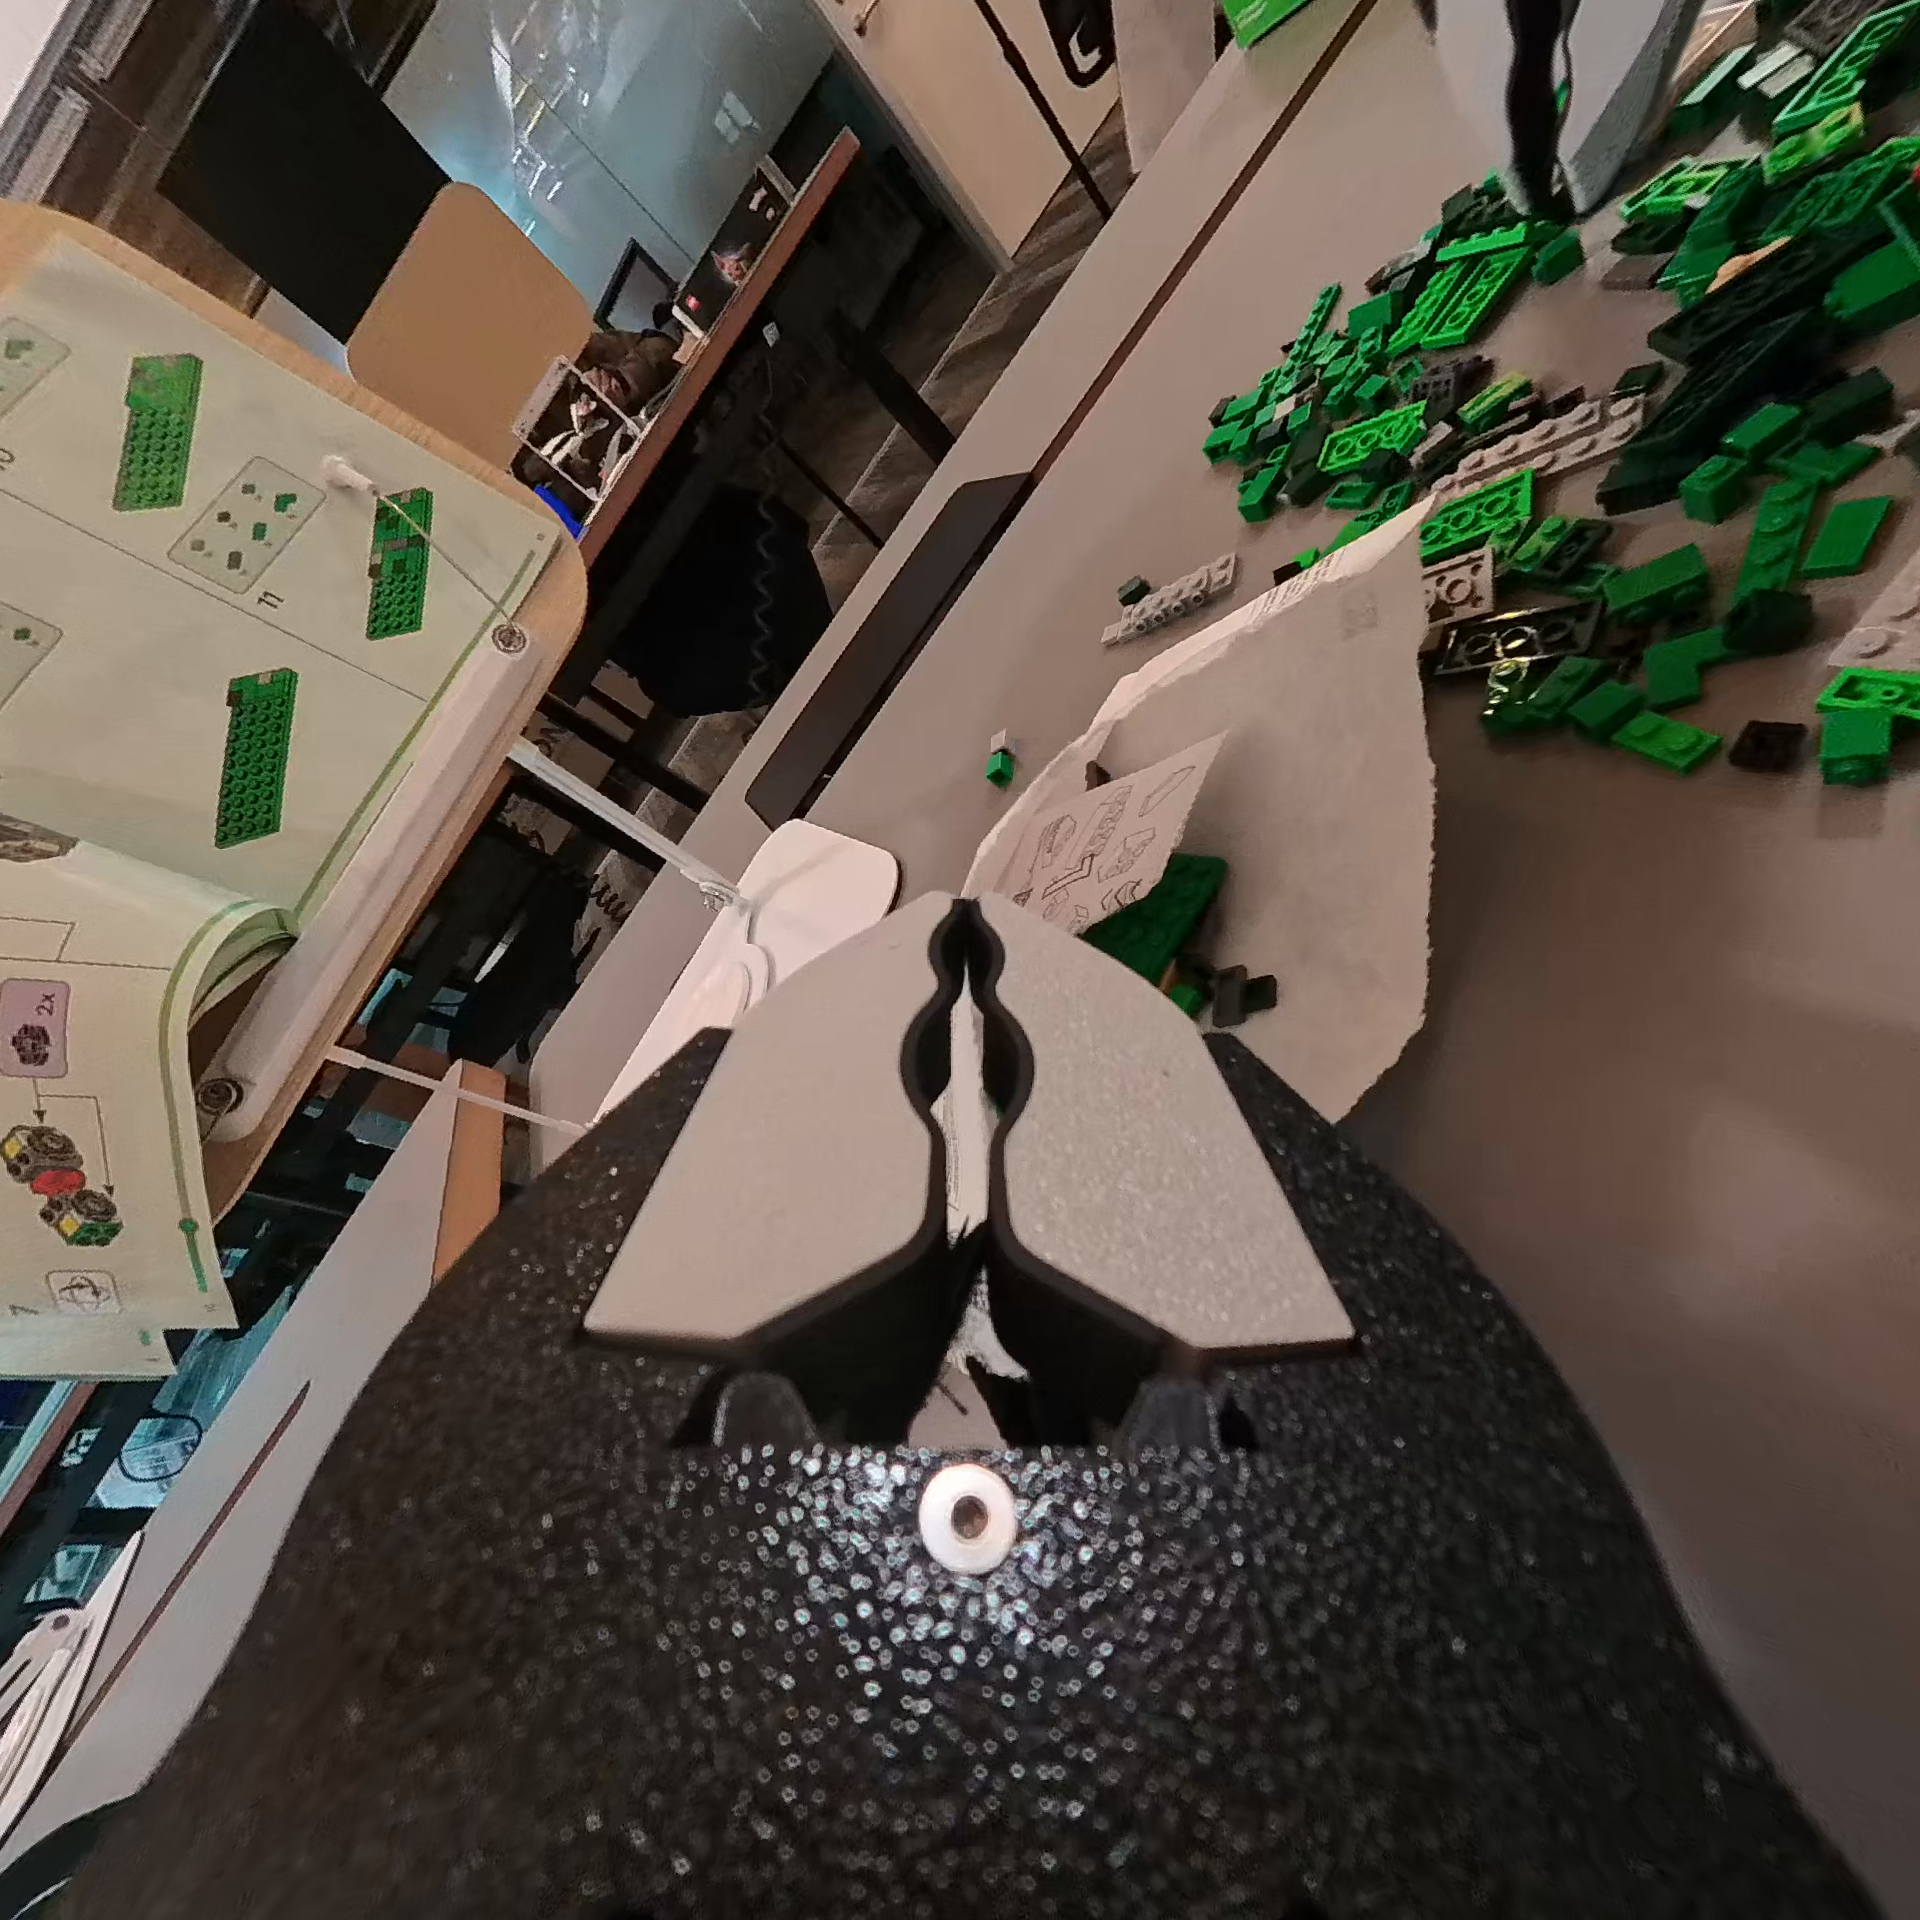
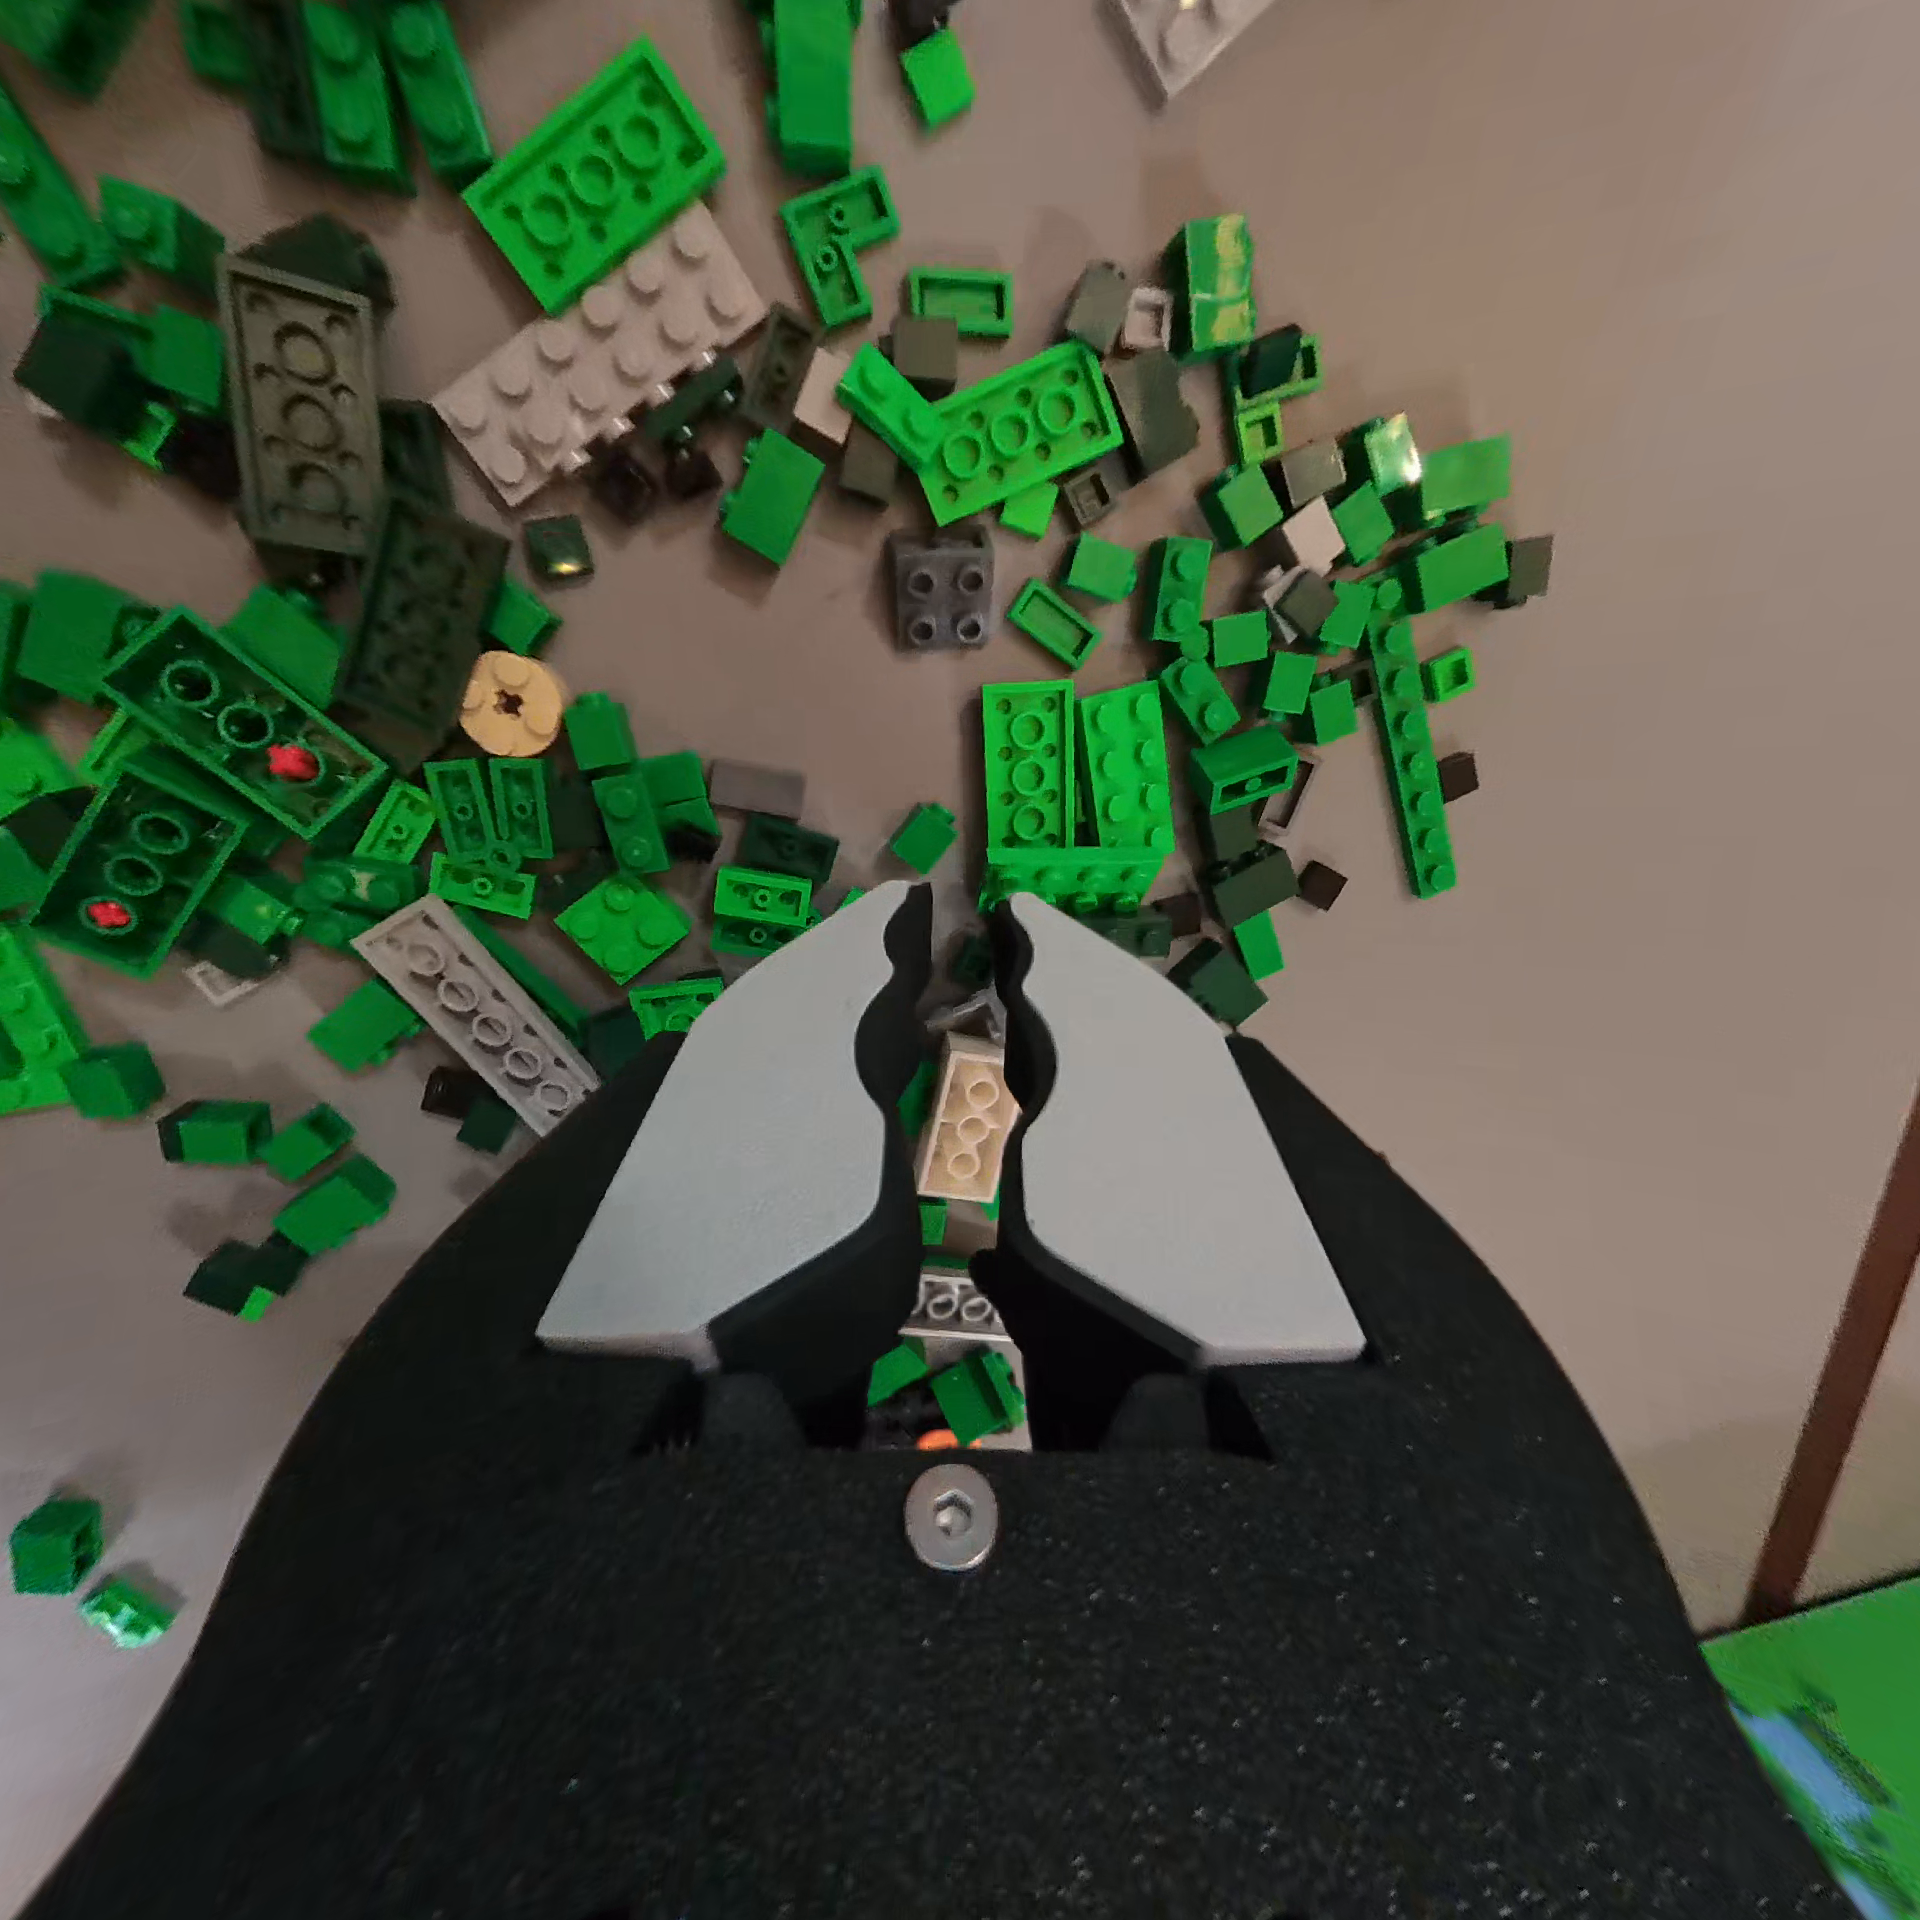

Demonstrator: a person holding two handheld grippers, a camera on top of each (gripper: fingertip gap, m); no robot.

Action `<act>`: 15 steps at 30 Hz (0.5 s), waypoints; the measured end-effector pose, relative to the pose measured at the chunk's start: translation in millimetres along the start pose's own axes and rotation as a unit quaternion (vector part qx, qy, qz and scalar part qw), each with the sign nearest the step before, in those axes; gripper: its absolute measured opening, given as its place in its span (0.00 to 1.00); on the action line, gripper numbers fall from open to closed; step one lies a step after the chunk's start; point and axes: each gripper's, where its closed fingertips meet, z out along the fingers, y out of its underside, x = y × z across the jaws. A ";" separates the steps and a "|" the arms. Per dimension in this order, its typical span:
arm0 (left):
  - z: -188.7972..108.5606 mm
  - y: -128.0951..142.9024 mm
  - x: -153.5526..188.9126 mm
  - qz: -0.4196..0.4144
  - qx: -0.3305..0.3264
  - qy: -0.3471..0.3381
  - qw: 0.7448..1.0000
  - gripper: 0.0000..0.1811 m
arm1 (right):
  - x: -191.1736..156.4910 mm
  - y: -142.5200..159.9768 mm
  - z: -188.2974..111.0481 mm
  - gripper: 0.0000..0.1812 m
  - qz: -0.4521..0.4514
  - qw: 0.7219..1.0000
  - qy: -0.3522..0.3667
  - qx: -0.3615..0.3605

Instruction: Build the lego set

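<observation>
The left gripper (image 1: pixel 968 920) is clenched, its grey fingers (image 1: pixel 810 1132) pressed together at the tips, with a thin white sheet showing in the slit between them; whether it is pinched there or only lies behind, I cannot tell. Just past the tips a torn white paper bag (image 1: pixel 1320 748) lies on the grey desk (image 1: pixel 1621 1195), with a line-drawing sheet (image 1: pixel 1107 842) and a green plate (image 1: pixel 1164 914) tucked against it. Farther on the same desk spreads the pile of green Lego pieces (image 1: pixel 1683 436). Off to the left, the open instruction booklet (image 1: pixel 208 644) stands on a wooden holder.

The right gripper (image 2: pixel 964 914) hangs above the scattered pieces with its fingers slightly parted at the tips. Seen through the gap lies a tan plate (image 2: pixel 966 1127), underside up; it cannot be told whether the fingers touch it. Just beyond the tips sit bright green bricks (image 2: pixel 1075 779) side by side, then a dark grey square plate (image 2: pixel 943 597), a round tan piece (image 2: pixel 512 704) to the left, and farther away a light grey studded plate (image 2: pixel 613 353) beside a green plate turned underside up (image 2: pixel 594 171).
</observation>
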 end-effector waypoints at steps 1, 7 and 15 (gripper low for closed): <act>-0.1 0.0 -0.2 -0.001 0.000 0.000 1.000 0.00 | 0.6 0.9 -0.6 0.06 0.013 1.000 0.004 0.009; 0.0 -0.4 0.7 0.001 0.001 0.002 1.000 0.00 | 0.5 16.2 -5.9 0.10 0.075 0.997 0.012 0.033; 0.9 -0.5 3.0 0.005 0.000 0.005 1.000 0.00 | 0.0 16.6 2.8 0.12 0.079 0.996 -0.001 0.032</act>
